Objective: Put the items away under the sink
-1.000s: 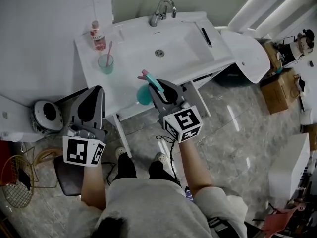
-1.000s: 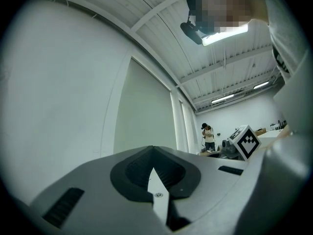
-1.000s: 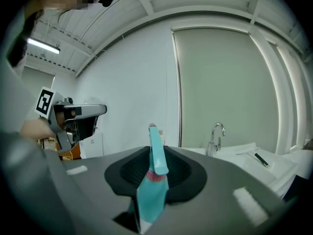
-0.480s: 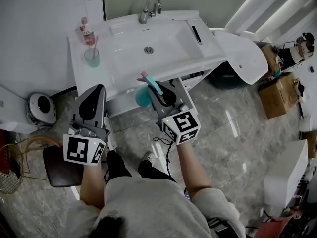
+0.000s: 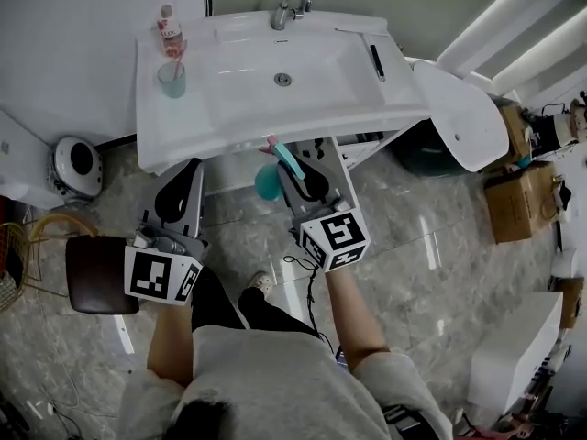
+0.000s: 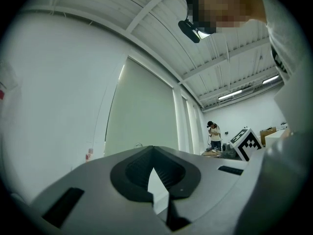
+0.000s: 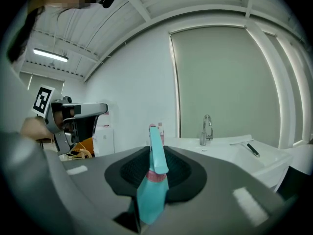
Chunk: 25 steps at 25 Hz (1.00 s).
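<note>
My right gripper [image 5: 292,160] is shut on a teal spray bottle [image 5: 267,181] with a pink-tipped nozzle, held just in front of the white sink's [image 5: 229,126] front edge. In the right gripper view the teal spray bottle [image 7: 152,180] stands upright between the jaws of my right gripper [image 7: 154,153], its neck clamped. To the left, my left gripper [image 5: 190,167] points at the sink front too; its jaws are together with nothing in them. The left gripper view shows my left gripper [image 6: 152,148] against a white wall. White shelving [image 5: 341,159] shows under the basin.
On the sink stand a teal cup with a toothbrush [image 5: 171,79], a pink bottle [image 5: 168,27], a faucet [image 5: 292,3] and a black tool [image 5: 376,62]. A brown stool [image 5: 96,273] sits at the left, a white oval lid [image 5: 463,113] and cardboard box [image 5: 523,200] at the right.
Both grippers have moved toward the sink, from over the floor to its front edge, a little lower. The right one keeps the teal bottle. The person's feet have stepped forward.
</note>
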{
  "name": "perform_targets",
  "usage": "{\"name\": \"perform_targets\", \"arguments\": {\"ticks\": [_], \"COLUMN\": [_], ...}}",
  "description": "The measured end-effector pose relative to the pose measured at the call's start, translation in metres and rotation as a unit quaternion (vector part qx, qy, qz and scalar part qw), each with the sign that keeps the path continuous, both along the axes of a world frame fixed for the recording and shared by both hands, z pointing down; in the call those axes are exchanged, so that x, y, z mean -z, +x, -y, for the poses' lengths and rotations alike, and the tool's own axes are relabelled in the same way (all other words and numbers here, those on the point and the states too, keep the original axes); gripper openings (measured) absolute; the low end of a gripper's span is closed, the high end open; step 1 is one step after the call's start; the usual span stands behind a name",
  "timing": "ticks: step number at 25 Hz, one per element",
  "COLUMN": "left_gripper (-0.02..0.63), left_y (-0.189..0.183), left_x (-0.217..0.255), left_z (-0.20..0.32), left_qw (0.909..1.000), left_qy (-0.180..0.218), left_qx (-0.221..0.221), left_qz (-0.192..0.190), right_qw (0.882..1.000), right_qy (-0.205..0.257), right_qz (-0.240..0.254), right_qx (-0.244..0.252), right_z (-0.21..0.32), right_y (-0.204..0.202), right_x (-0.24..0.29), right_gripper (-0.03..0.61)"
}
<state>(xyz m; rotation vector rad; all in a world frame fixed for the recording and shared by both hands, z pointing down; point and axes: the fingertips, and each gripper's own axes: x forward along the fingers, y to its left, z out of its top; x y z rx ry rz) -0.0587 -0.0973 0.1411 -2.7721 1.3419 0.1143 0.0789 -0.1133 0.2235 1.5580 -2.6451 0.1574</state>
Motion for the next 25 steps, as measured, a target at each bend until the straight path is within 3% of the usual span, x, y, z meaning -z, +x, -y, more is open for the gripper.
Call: {"name": "perform_targets", "arguments": {"ticks": [16, 25], "left_gripper": [-0.002, -0.002], "left_y": [0.014, 0.014], "left_x": [-0.052, -0.075], "left_z": [0.042, 0.059], "left_qw": [0.9987, 0.9988], "left_qy": [-0.042, -0.038], "left_qx": [-0.03, -0.029], "left_qz": [-0.007, 0.006], "right_qw": [0.999, 0.999], "right_qy": [-0.03, -0.044], "right_qz": [0.019, 0.002], "right_qx": [-0.02, -0.022], "right_z": [0.027, 0.037], "right_y": [-0.002, -0.005], "right_x": [-0.049, -0.08], "right_gripper": [0.094, 0.094]}}
